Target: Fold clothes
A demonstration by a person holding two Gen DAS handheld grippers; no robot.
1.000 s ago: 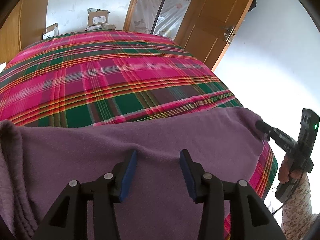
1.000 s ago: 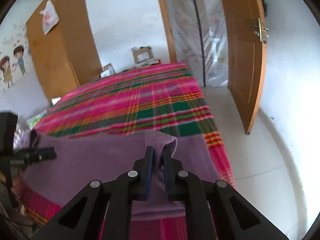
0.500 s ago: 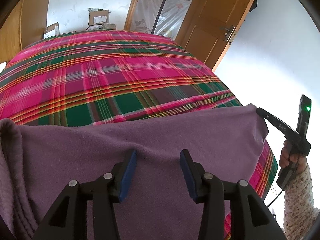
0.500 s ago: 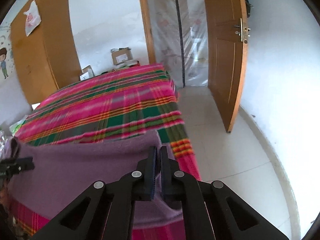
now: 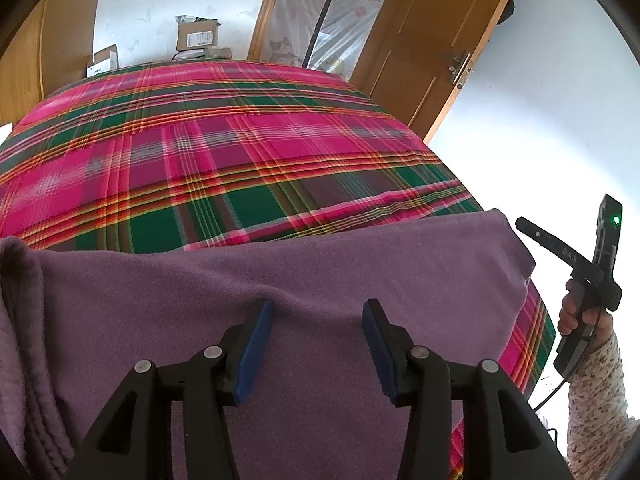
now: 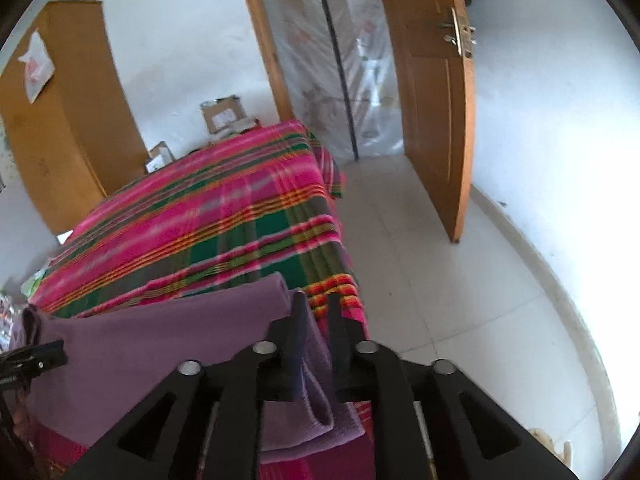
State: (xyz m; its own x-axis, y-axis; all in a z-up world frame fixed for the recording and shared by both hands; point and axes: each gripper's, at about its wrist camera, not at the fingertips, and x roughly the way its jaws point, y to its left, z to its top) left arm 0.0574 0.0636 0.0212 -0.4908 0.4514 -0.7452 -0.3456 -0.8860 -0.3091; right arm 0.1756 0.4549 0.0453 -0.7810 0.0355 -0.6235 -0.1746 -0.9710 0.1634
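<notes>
A purple fleece garment (image 5: 304, 272) lies spread across the near end of a bed with a pink and green plaid cover (image 5: 224, 152). My left gripper (image 5: 318, 320) is open just above the middle of the garment, holding nothing. My right gripper (image 6: 318, 312) is open beside the garment's right corner (image 6: 276, 292); the cloth lies under its left finger and is not pinched. In the left wrist view the right gripper (image 5: 524, 226) is off the garment's right edge, held by a hand in a floral sleeve. The garment's left edge is bunched in folds (image 5: 20, 320).
A wooden door (image 6: 432, 92) stands open to the right of the bed, over white tiled floor (image 6: 460, 300). A wooden wardrobe (image 6: 68, 112) stands at the left. Cardboard boxes (image 5: 198, 36) sit beyond the bed's far end.
My right gripper has opened, let go of the garment's right corner, and drawn off to the right of it. The corner now lies flat. My left gripper has stayed put.
</notes>
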